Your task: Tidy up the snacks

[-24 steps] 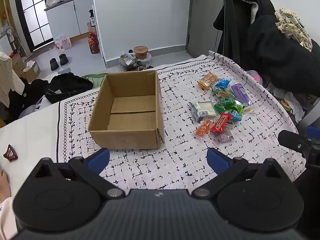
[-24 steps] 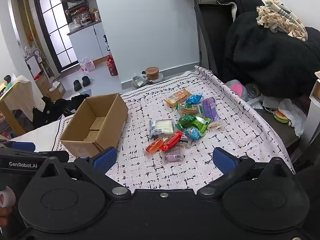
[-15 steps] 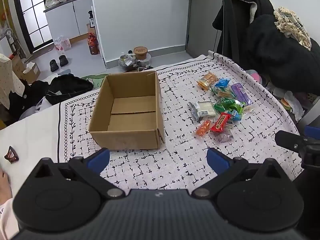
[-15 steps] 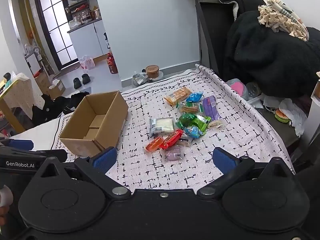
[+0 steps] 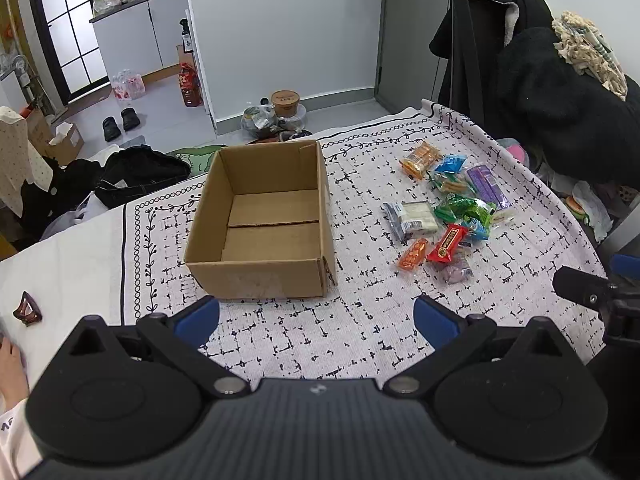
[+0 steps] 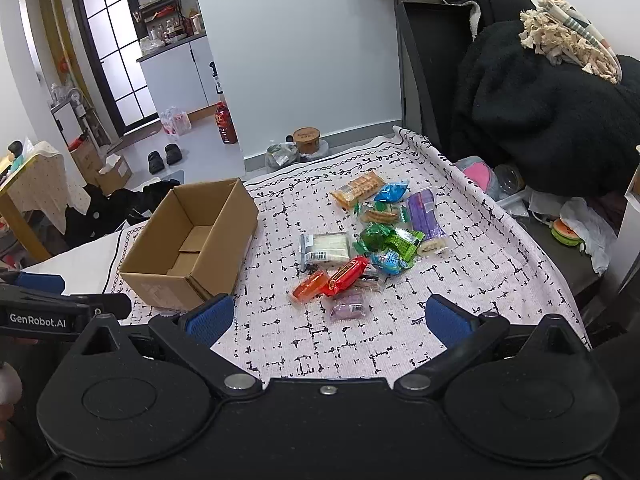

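Your left gripper (image 5: 316, 316) and right gripper (image 6: 328, 316) both stood wide and empty. The snacks (image 6: 372, 236) lay mid-table beside the box (image 6: 192, 240): light, crinkly, slippery wrappers, so pinch each across its middle.

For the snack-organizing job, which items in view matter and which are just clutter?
Job items: cardboard box, empty; snack packets loose on the patterned cloth; left gripper and right gripper, both open.

Lying about: hair clip, black coats, shoes, red bottle.
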### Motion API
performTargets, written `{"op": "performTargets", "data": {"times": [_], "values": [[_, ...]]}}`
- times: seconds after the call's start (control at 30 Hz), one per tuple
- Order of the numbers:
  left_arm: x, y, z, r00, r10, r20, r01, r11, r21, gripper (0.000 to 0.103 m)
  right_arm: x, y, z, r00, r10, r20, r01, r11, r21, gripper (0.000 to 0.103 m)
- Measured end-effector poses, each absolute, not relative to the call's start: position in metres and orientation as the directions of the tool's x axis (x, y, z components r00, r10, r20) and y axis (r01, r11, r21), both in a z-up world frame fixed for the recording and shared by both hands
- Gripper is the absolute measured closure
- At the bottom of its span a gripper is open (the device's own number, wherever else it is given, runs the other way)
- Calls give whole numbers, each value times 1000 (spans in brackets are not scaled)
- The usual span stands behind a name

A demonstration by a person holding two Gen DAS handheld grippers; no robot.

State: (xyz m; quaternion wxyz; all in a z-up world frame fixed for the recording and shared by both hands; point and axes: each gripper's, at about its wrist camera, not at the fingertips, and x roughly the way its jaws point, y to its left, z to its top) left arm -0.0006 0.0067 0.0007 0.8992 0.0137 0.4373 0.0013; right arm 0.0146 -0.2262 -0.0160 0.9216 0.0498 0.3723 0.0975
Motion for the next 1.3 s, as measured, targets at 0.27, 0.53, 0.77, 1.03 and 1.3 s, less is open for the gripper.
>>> {"op": "performTargets", "data": {"times": [0.27,0.53,0.77,1.03,1.3], "values": [[-1,4,2,620,17,-784,17,999,35,0,15,-226,-16,703,220,-676,-148,975,164,0],[-1,4,4,620,22,-784,12,999,38,0,15,-224,-17,703,223,-675,-151,975,164,0],[-2,5,4,621,20,-784,14,999,37,0,15,-225,-17,704,224,-674,-154,975,163,0],[-3,4,7,623,22,-782,22,999,46,0,15,-225,-16,706,217,-674,-149,976,158,0],[-3,4,8,626,21,-779,23,999,45,0,16,-226,-16,709,204,-675,-139,979,151,0]]}}
